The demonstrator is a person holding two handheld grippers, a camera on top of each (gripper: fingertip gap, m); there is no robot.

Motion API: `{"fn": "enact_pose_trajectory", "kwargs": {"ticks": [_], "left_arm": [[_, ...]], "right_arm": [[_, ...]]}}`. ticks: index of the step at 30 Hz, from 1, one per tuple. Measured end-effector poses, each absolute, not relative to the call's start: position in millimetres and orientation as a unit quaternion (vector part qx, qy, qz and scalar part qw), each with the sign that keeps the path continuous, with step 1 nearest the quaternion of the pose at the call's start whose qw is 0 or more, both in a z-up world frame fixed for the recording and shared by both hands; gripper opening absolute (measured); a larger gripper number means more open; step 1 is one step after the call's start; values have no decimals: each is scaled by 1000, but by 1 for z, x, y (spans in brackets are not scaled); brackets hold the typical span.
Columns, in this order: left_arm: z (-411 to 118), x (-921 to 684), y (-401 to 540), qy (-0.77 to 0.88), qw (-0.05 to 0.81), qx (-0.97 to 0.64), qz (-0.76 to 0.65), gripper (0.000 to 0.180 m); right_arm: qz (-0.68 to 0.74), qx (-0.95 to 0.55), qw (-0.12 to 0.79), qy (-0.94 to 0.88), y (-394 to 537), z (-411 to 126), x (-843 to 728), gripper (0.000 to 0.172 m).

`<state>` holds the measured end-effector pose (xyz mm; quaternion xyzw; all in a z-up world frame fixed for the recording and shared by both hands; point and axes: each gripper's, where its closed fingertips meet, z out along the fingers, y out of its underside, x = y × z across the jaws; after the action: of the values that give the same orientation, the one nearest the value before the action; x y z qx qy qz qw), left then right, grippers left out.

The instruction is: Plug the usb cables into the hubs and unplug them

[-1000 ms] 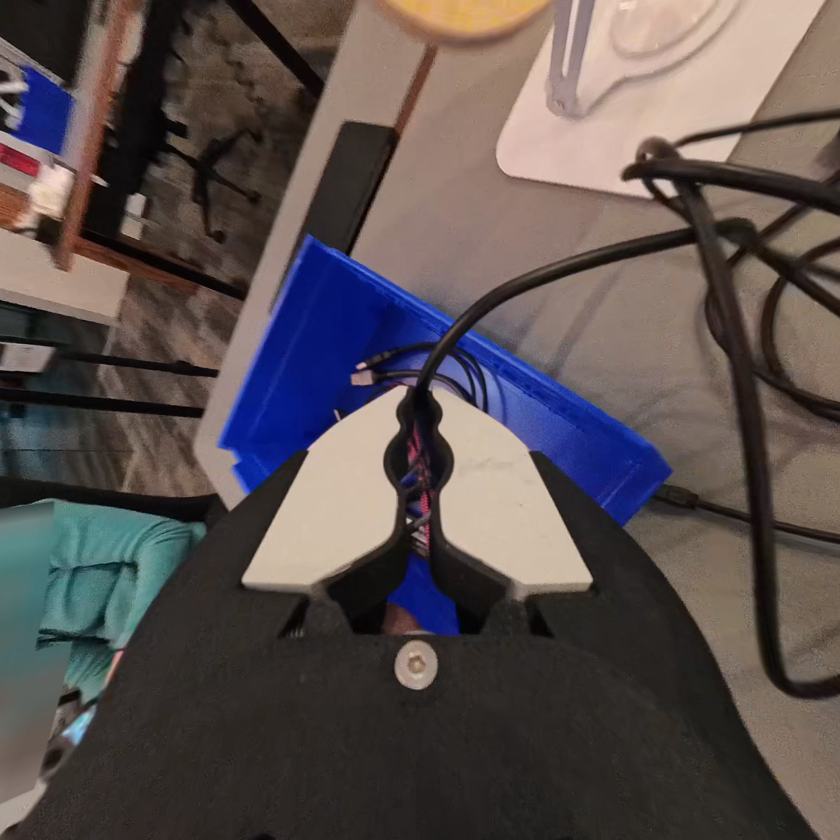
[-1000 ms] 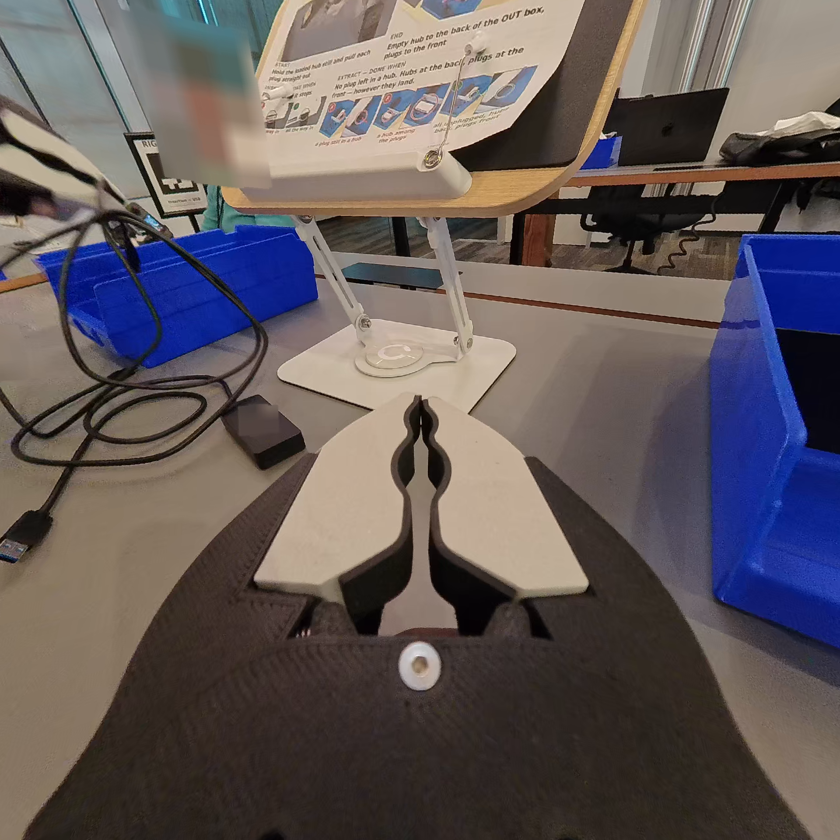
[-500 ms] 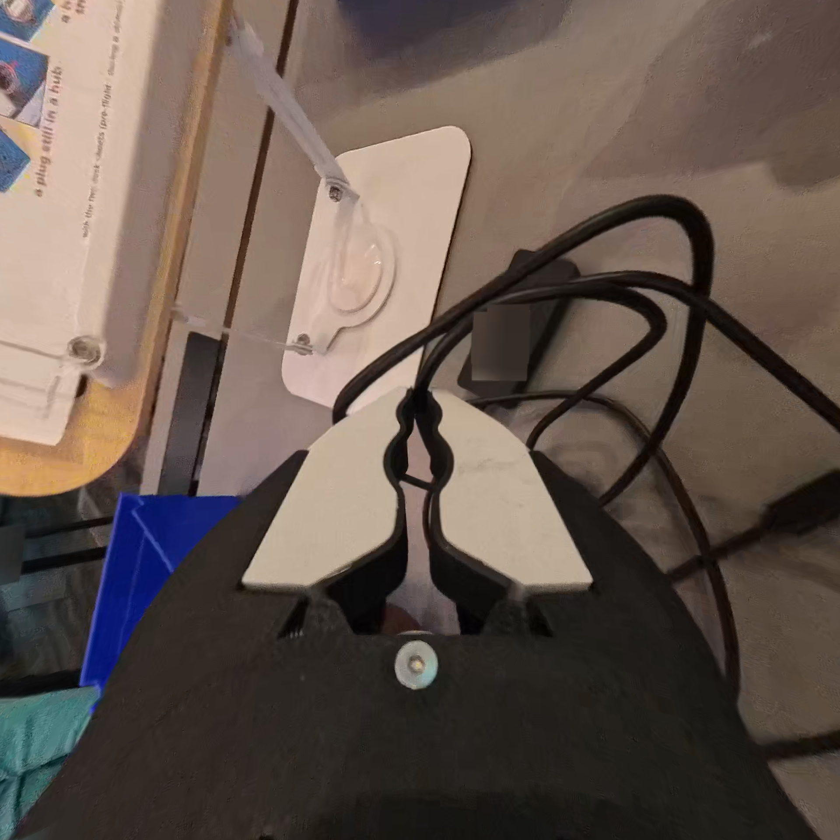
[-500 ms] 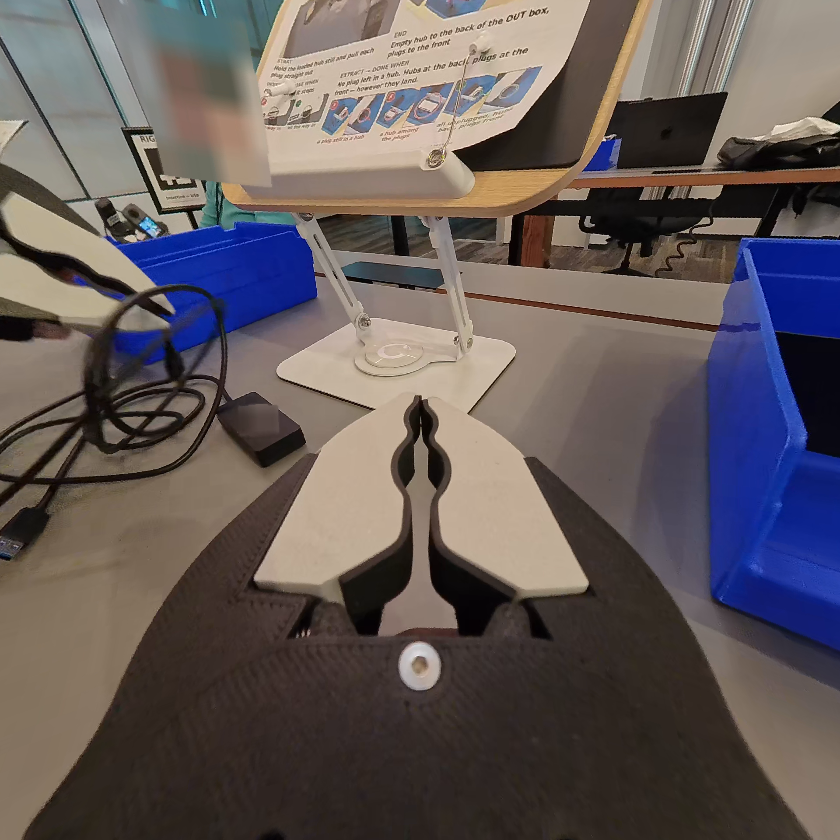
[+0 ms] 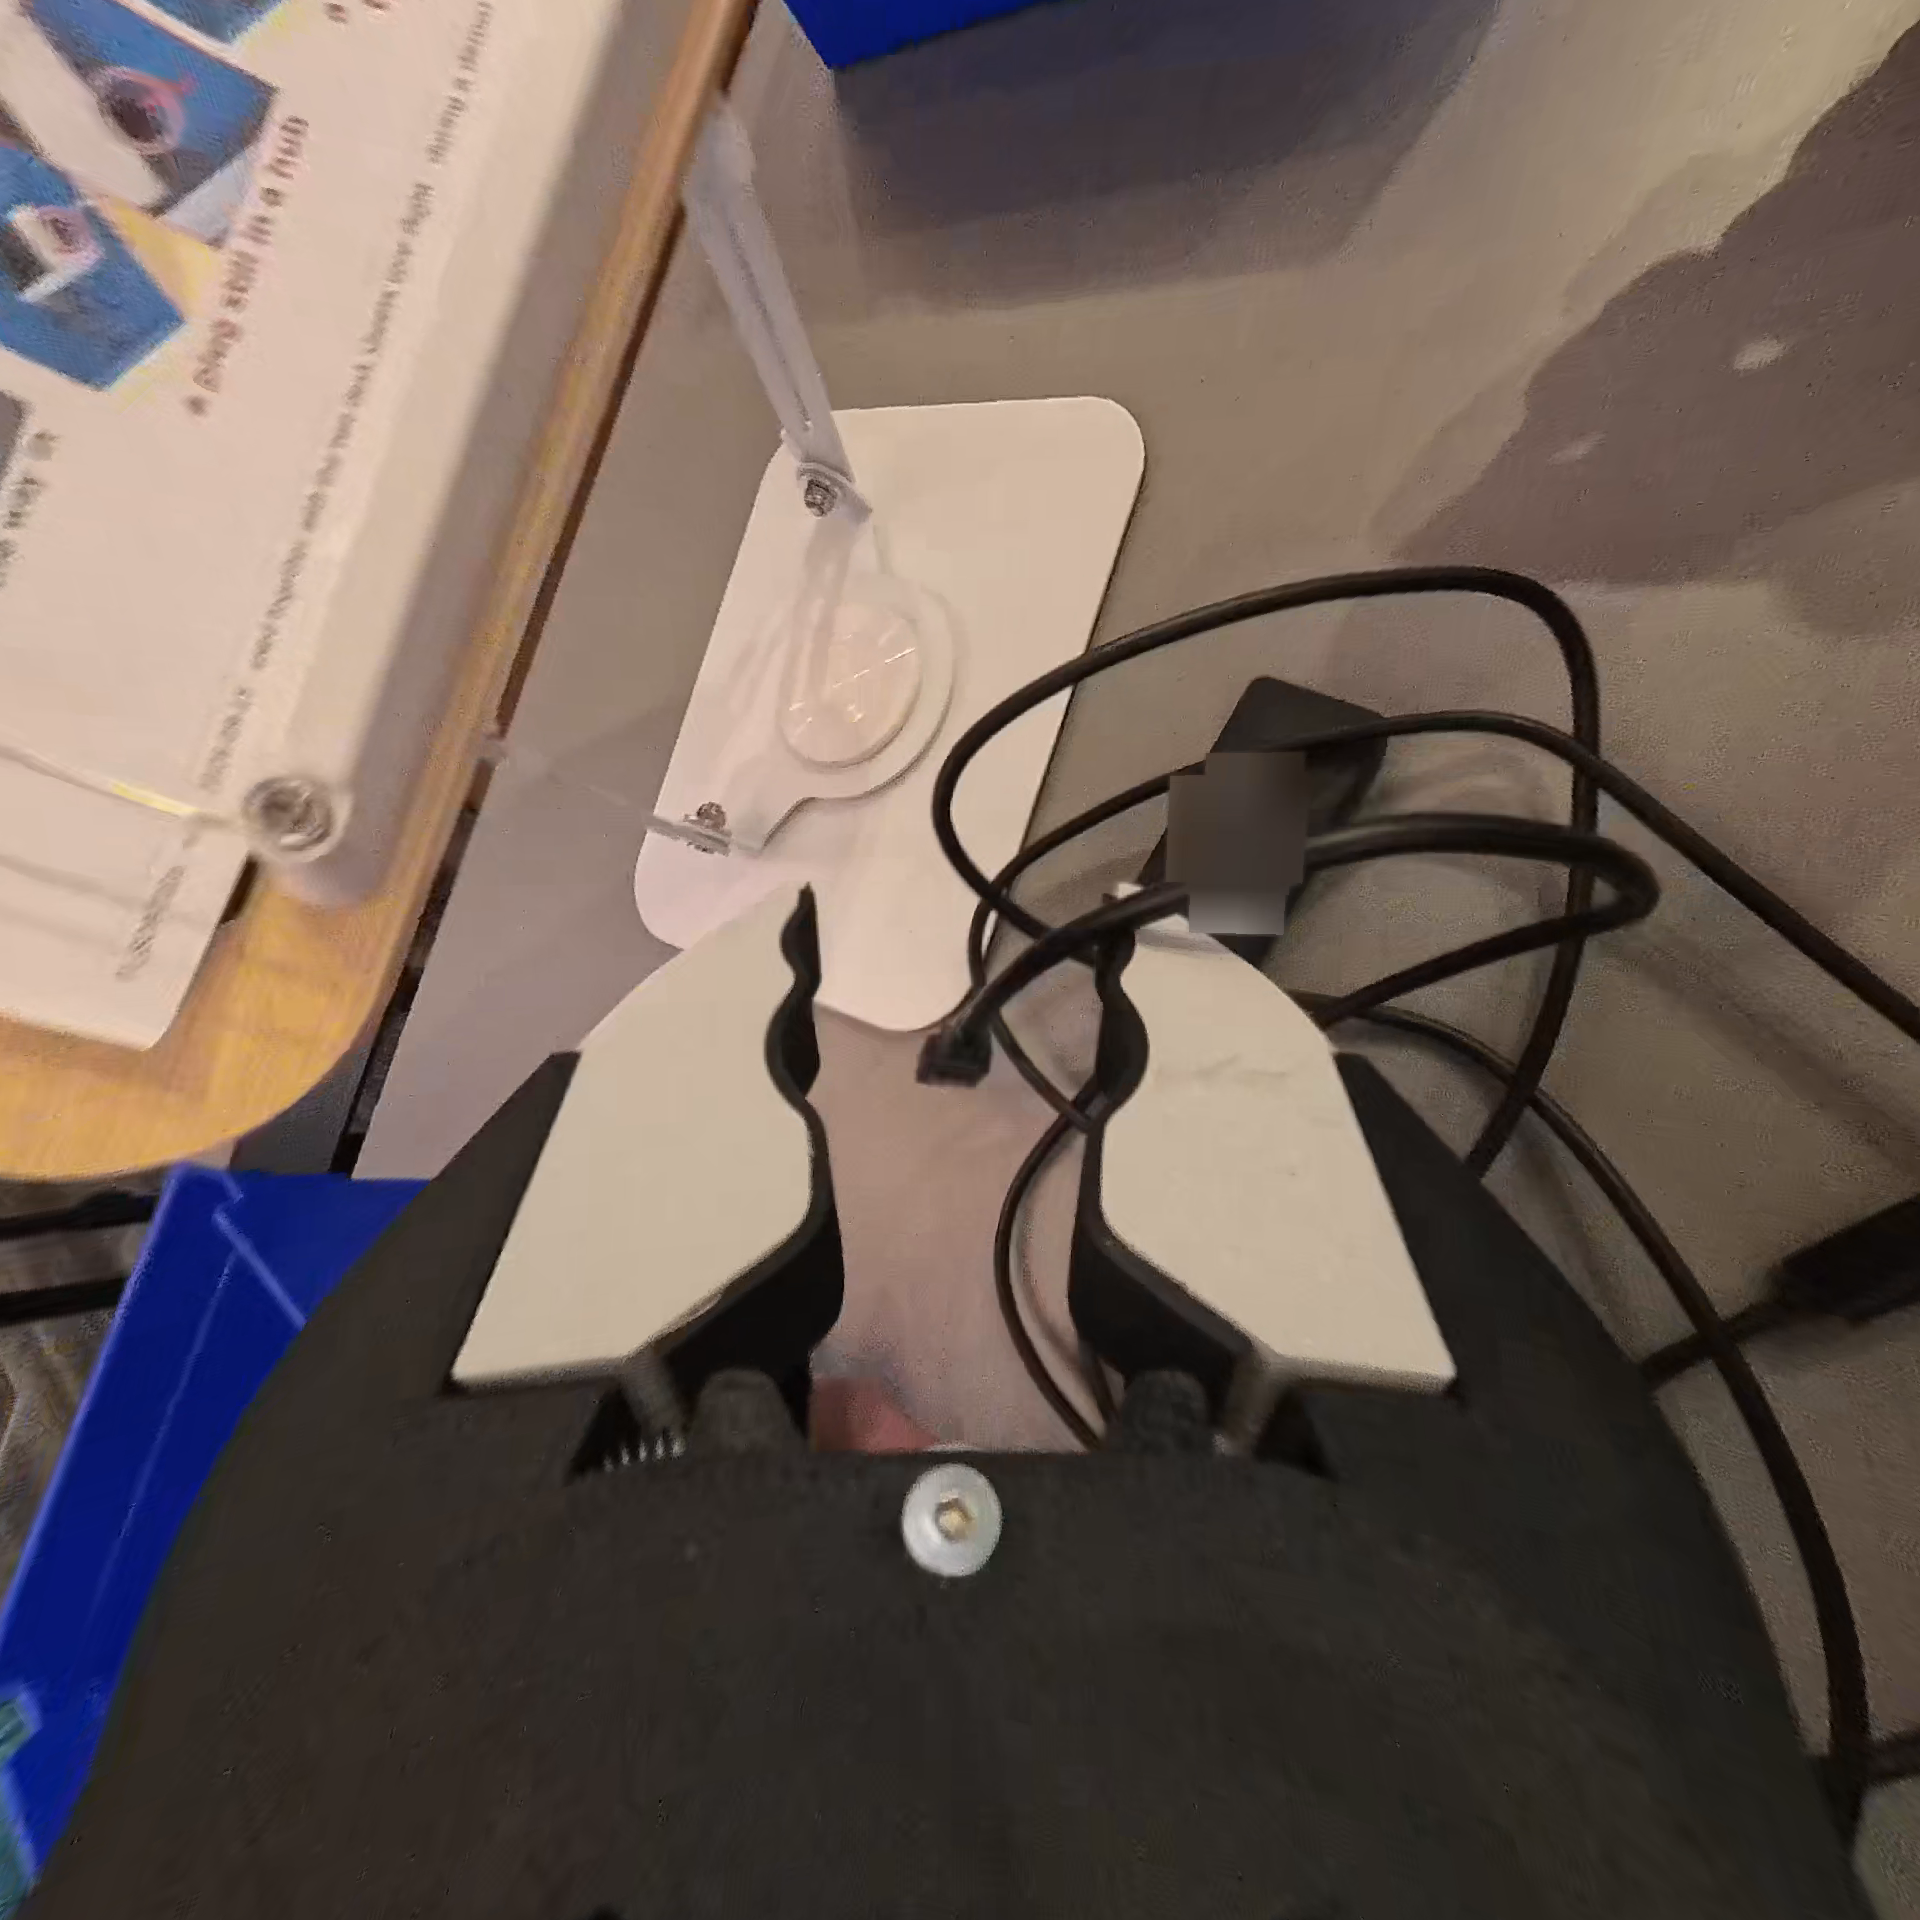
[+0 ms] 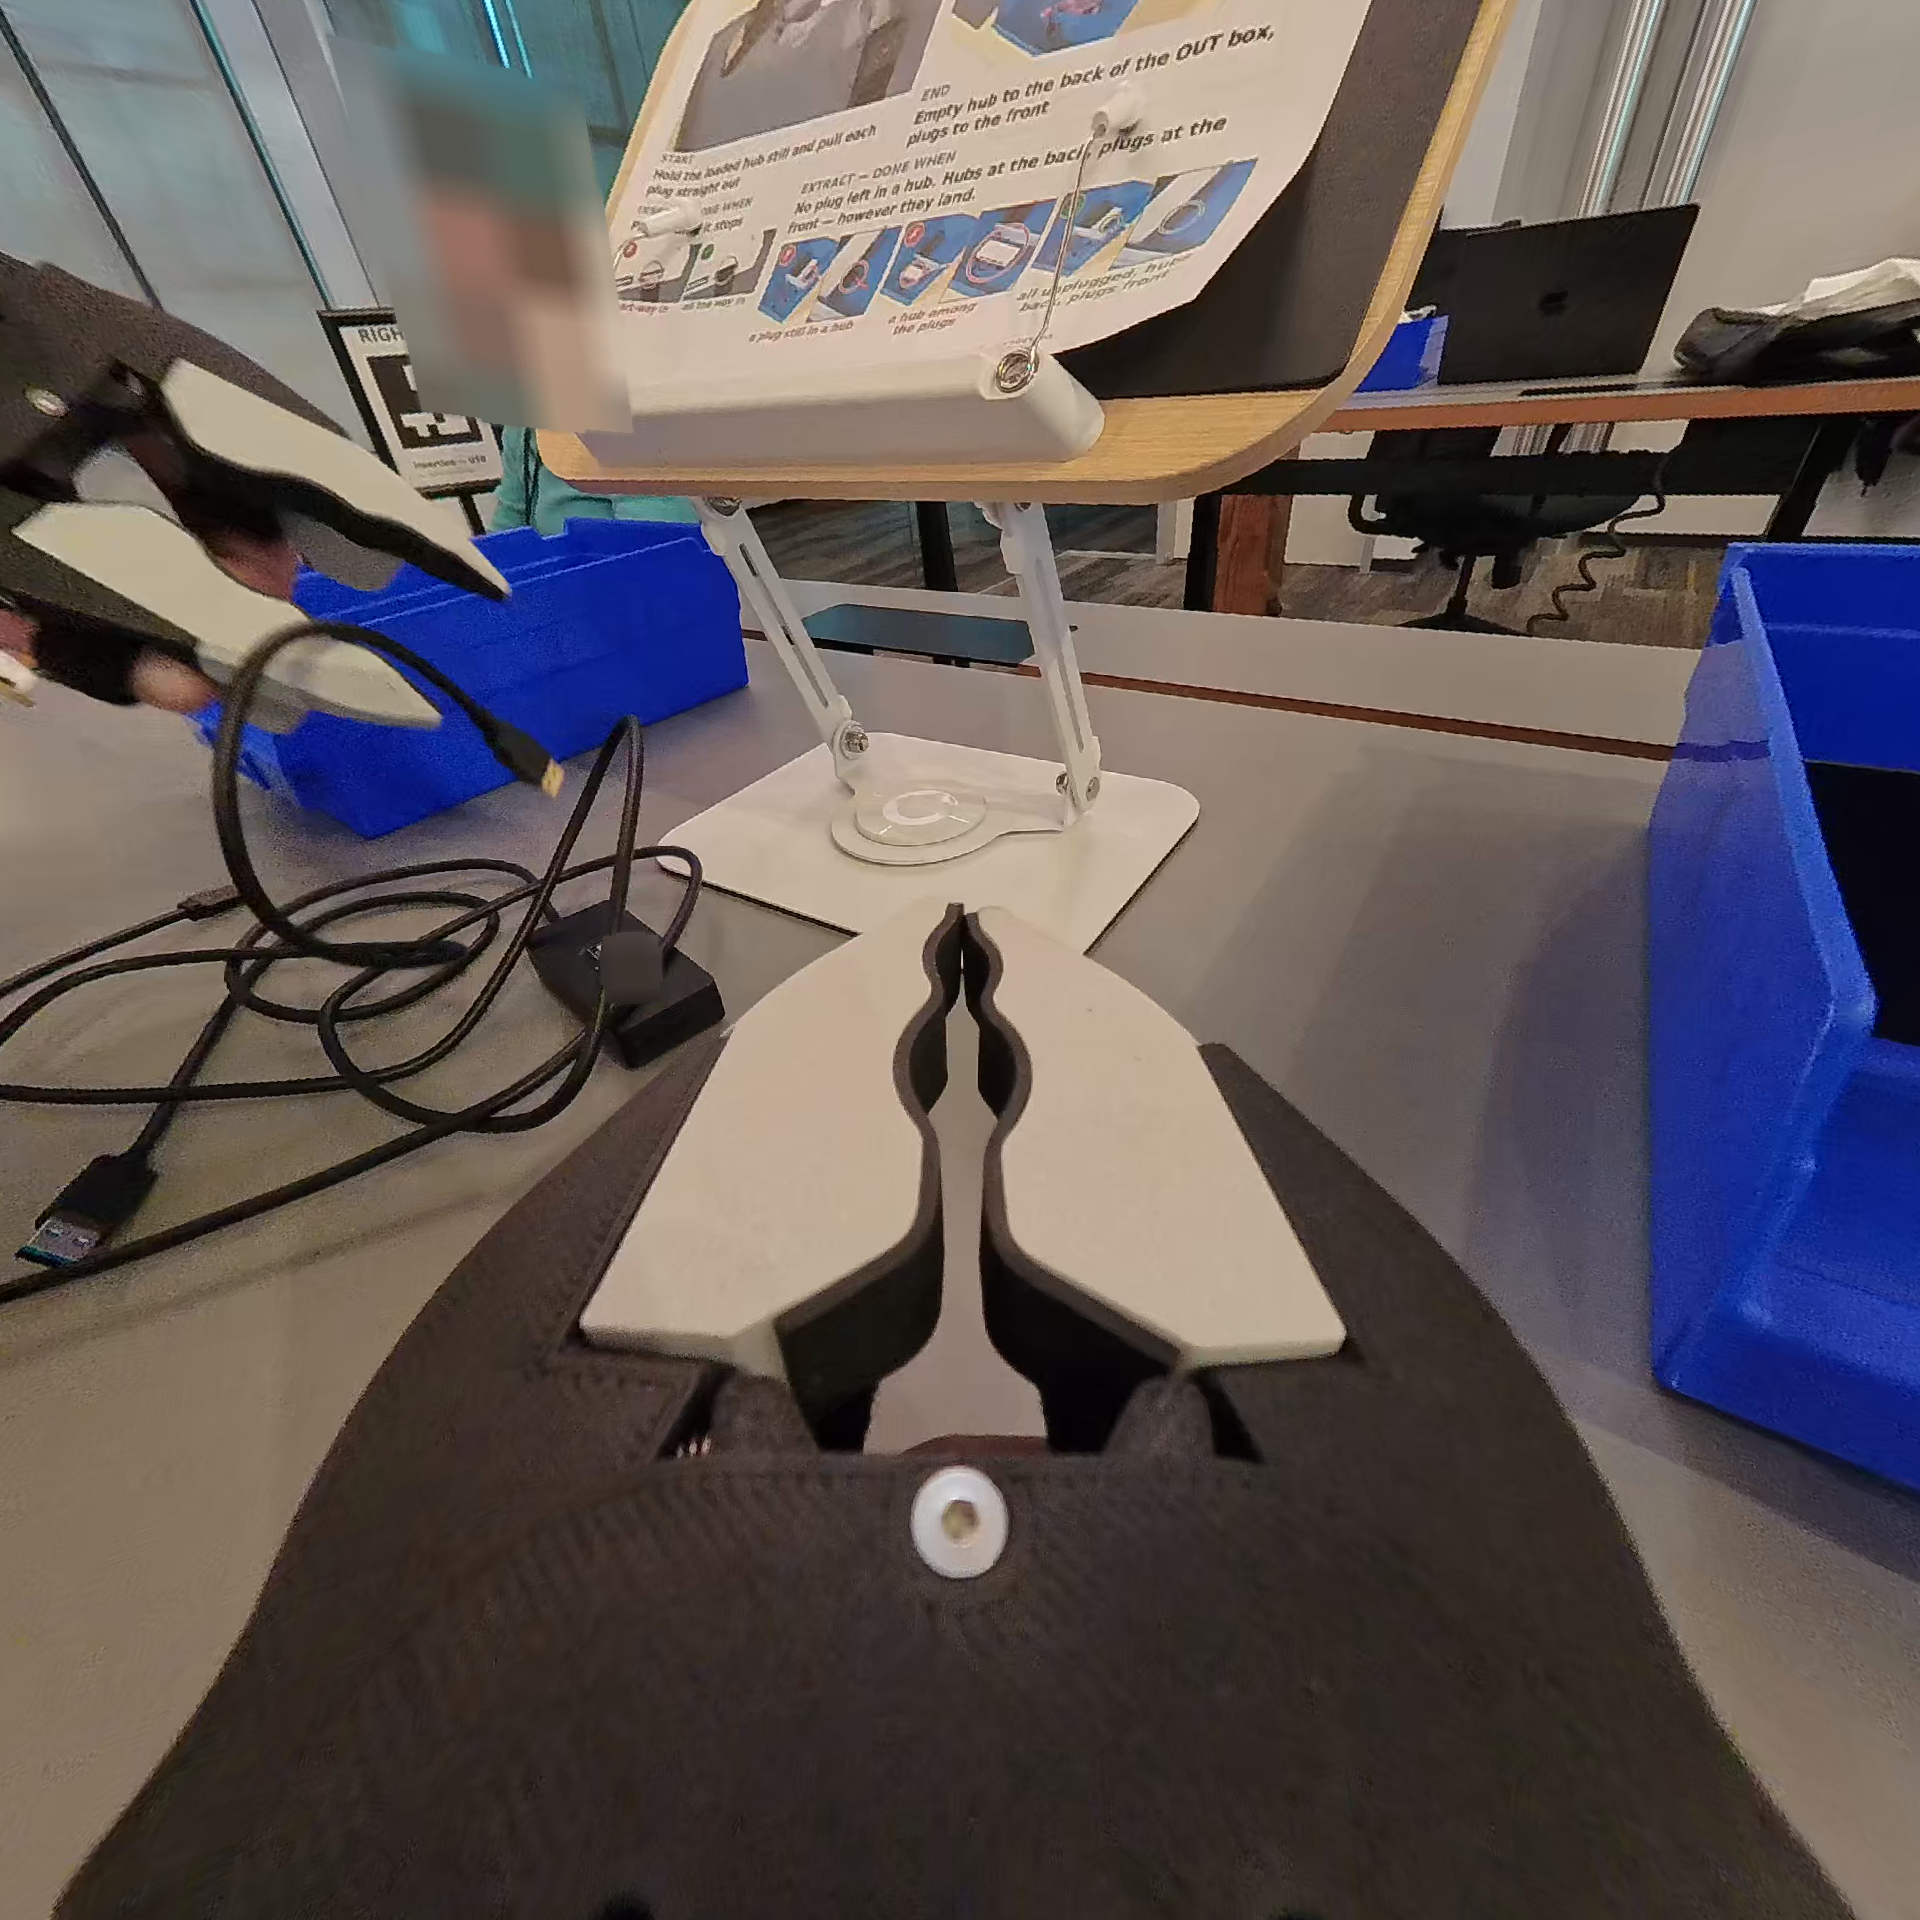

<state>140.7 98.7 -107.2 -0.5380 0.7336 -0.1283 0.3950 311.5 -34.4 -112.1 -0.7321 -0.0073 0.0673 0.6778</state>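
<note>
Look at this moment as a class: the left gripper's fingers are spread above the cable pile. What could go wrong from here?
1. The left gripper is open, yet a black cable loops around its lower finger; pulling away may snag and drag it.
2. The cables cross over the black hub, so tugging one could shift the hub.
3. A loose plug dangles in mid-air and may drop into the tangle.

Office, desks (image 6: 1558,400), laptop (image 6: 1558,296), swivel chair (image 6: 1475,520)

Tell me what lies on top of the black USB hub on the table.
Black cables loop across the USB hub, one thicker cable seeming to join it. A blurred patch covers part of its top. Its ports are not visible, so whether any plug is seated cannot be told.
</note>
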Motion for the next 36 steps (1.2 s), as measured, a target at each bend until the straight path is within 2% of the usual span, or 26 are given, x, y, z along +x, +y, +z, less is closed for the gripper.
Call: {"fn": "enact_pose_trajectory", "kwargs": {"ticks": [8, 13, 22, 28, 31, 36], "left_arm": [[-66, 55, 121, 671, 456, -573, -118, 47], [-77, 6, 131, 649, 454, -605, -77, 47], [-122, -46, 134, 671, 336, -659, -48, 62], [-111, -67, 138, 643, 395, -654, -59, 55], [-121, -73, 133, 644, 410, -644, -49, 48], [-139, -58, 108, 660, 410, -624, -84, 46]], "right_arm": [[64, -735, 675, -4, -34, -114, 313, 0], [59, -739, 671, -9, -32, -116, 312, 0], [52, -742, 668, -14, -32, -117, 310, 0], [70, -747, 661, -30, -31, -119, 305, 0], [85, -753, 650, -53, -30, -121, 296, 0], [108, -757, 627, -147, -32, -119, 254, 0]]}}
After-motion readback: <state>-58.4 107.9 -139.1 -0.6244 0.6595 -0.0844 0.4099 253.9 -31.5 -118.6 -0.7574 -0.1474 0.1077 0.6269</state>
